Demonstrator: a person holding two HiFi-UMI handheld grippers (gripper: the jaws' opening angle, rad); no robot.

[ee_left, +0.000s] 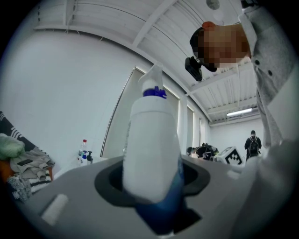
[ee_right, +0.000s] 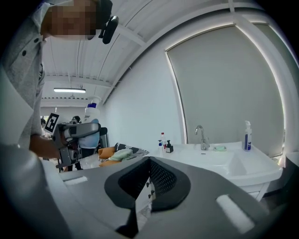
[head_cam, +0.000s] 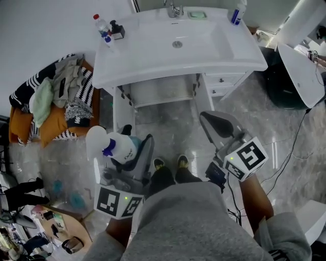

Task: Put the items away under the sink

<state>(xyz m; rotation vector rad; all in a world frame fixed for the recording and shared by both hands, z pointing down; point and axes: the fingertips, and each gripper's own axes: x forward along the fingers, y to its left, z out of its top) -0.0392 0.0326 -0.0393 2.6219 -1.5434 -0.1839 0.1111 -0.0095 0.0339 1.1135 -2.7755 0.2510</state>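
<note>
head view: person stands facing a white sink (head_cam: 153, 56) that fills the top middle of the frame, shoes (head_cam: 170, 162) on the grey marble floor (head_cam: 168, 130) just in front of it. the cupboard (head_cam: 160, 92) under the basin is in the middle of the frame.

left gripper (head_cam: 133, 153) sits lower left, clamped on a white spray bottle (head_cam: 119, 148) with a blue collar. in the left gripper view the bottle (ee_left: 152, 149) stands up right between the jaws of the gripper (ee_left: 154, 186), nozzle toward the top of the frame, blue liquid at the bottom where the pads pinch it. so the bottle's up in the air, below the sink in the frame and well apart from the cupboard.

right gripper (head_cam: 219, 125) is right of centre, jaws closed together with nothing in them. the right gripper view says the same: gripper (ee_right: 148, 182) tips meet, and there's only the cupboard drawers showing through the slit between them.

on the sink top: a red-capped bottle (head_cam: 102, 28) and a black pump (head_cam: 117, 30) at the upper left corner, a tap (head_cam: 173, 7) at the top middle with a green soap dish (head_cam: 197, 15) just right of it, and a blue-and-white spray (head_cam: 236, 12) at the upper right.

left edge of the frame has a heap of clothes (head_cam: 56, 97) on something orange.
</note>
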